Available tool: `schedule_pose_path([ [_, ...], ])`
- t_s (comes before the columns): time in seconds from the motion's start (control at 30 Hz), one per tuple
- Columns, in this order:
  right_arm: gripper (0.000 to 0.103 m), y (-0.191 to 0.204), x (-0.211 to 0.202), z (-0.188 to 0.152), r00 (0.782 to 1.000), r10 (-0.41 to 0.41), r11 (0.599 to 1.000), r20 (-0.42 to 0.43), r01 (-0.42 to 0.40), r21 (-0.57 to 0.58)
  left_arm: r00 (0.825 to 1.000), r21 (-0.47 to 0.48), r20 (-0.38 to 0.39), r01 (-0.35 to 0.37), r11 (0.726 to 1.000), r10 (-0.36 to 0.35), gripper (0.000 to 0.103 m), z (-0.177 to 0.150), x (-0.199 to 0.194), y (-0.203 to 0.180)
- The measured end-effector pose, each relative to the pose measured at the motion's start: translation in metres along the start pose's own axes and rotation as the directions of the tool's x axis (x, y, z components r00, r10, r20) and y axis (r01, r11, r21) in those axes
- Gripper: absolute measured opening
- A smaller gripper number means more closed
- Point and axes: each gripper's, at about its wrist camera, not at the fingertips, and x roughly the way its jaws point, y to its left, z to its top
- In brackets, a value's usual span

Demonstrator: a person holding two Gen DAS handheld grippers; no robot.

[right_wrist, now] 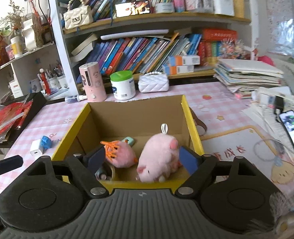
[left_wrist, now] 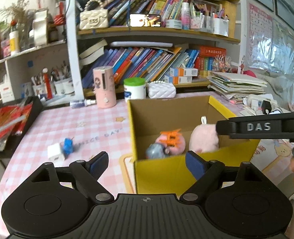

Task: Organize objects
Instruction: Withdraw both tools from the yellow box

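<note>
Pink checked surface [left_wrist: 83, 123]: white charger cube [left_wrist: 55, 151] and blue toy [left_wrist: 68, 147], left of the box [left_wrist: 158, 169], look light, rigid, slick—pinch the cube's flat sides; both your claws released, left claw [left_wrist: 147, 164], right claw [right_wrist: 141, 159].

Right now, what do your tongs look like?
Both the left tongs and the right tongs are black, with ribbed grey bases, round side discs, silver bolts and blue finger pads. One side bar reads DAS.
</note>
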Motion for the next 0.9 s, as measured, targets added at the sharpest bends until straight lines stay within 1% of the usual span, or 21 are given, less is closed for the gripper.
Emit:
schedule_pose_path([
  [0.2, 0.081, 0.019, -0.026, -0.024, 0.999, -0.030, 1.000, -0.016, 0.030, -0.005, 0.999, -0.012, -0.038, 0.003, 1.000, -0.004, 0.087, -0.020, -0.020, 0.016],
  [0.4, 0.083, 0.041, -0.042, -0.051, 0.996, -0.056, 0.998, -0.068, 0.056, -0.009, 0.997, -0.012, -0.072, -0.001, 1.000, 0.000, 0.087, -0.041, -0.040, 0.028],
  [0.6, 0.086, 0.060, -0.049, -0.078, 0.987, -0.085, 0.996, -0.134, 0.084, -0.012, 0.991, -0.009, -0.132, -0.018, 1.000, 0.017, 0.087, -0.063, -0.055, 0.040],
  [0.73, 0.087, 0.075, -0.053, -0.095, 0.980, -0.096, 0.995, -0.171, 0.094, -0.024, 0.989, -0.006, -0.143, -0.023, 1.000, 0.022, 0.087, -0.072, -0.066, 0.049],
  [0.9, 0.087, 0.090, -0.054, -0.109, 0.973, -0.087, 0.996, -0.214, 0.084, -0.022, 0.987, -0.003, -0.157, -0.036, 0.999, 0.035, 0.087, -0.083, -0.077, 0.061],
])
